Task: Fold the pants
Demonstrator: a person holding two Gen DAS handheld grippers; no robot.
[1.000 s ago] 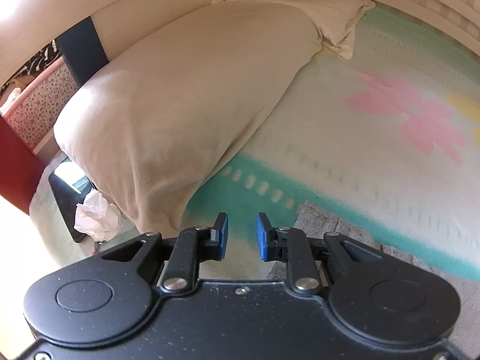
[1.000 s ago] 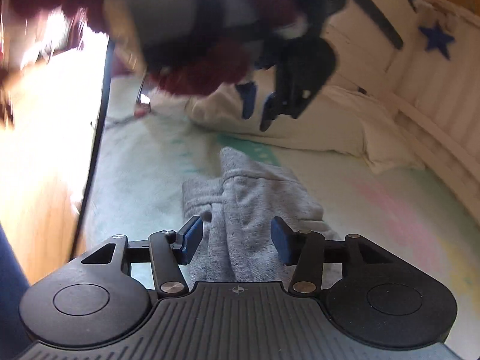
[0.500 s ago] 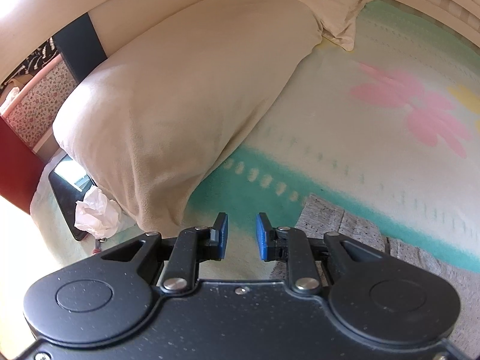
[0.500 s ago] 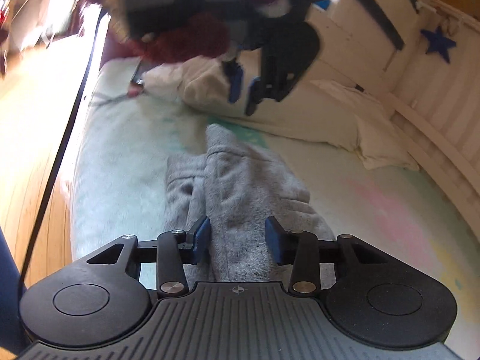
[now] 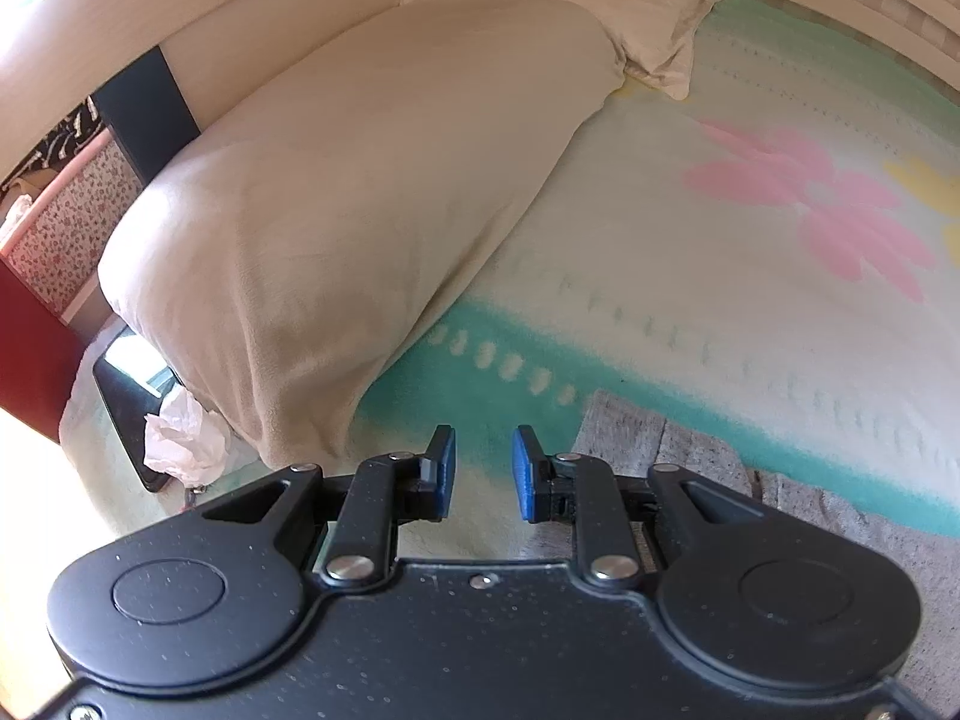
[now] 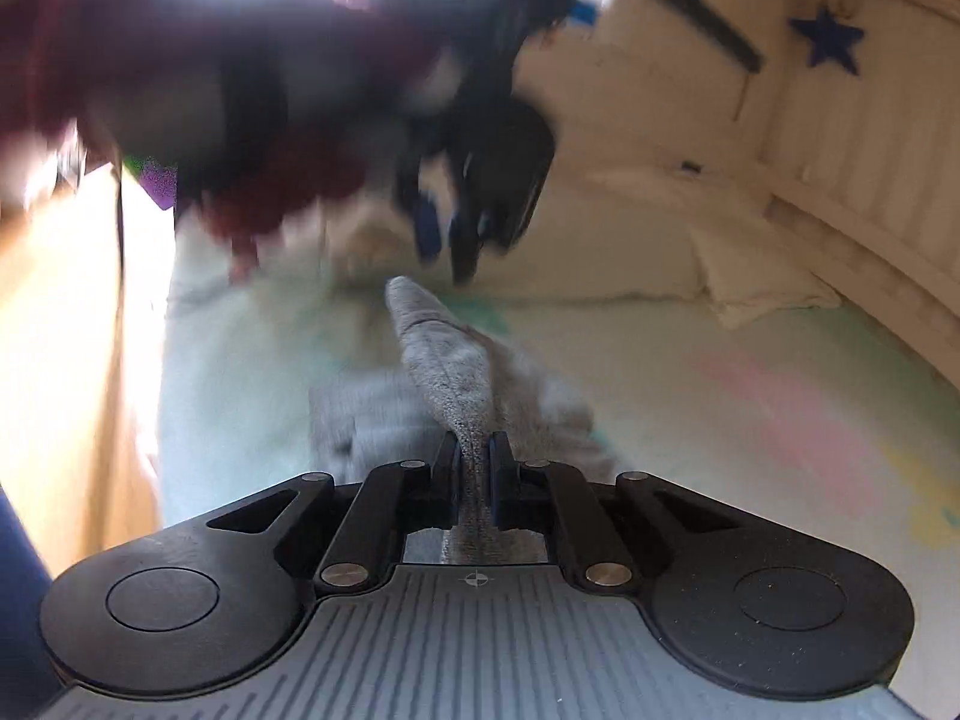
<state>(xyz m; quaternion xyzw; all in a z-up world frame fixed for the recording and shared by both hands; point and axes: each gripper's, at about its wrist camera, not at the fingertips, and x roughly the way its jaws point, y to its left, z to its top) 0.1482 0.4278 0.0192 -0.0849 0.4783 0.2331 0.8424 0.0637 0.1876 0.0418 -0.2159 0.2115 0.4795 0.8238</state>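
The grey pants (image 6: 456,372) lie on the bed's pastel blanket. My right gripper (image 6: 475,468) is shut on a raised ridge of the pants at their near end. In the left wrist view the pants (image 5: 708,450) show at the lower right, beside and under the gripper body. My left gripper (image 5: 483,468) is open and empty, hovering over the blanket with its pads just left of the pants' edge. It also shows blurred in the right wrist view (image 6: 444,228), above the pants' far end.
A large beige pillow (image 5: 336,198) lies at the head of the bed with a smaller white one (image 5: 600,6) behind. A dark tablet (image 5: 129,402) and a crumpled tissue (image 5: 186,438) sit at the bed's left edge. A white slatted rail (image 6: 870,180) runs along the right.
My right gripper has closed from open onto a fold of the pants and lifted it. The left gripper has drifted slightly, so more of the pants shows beside it.
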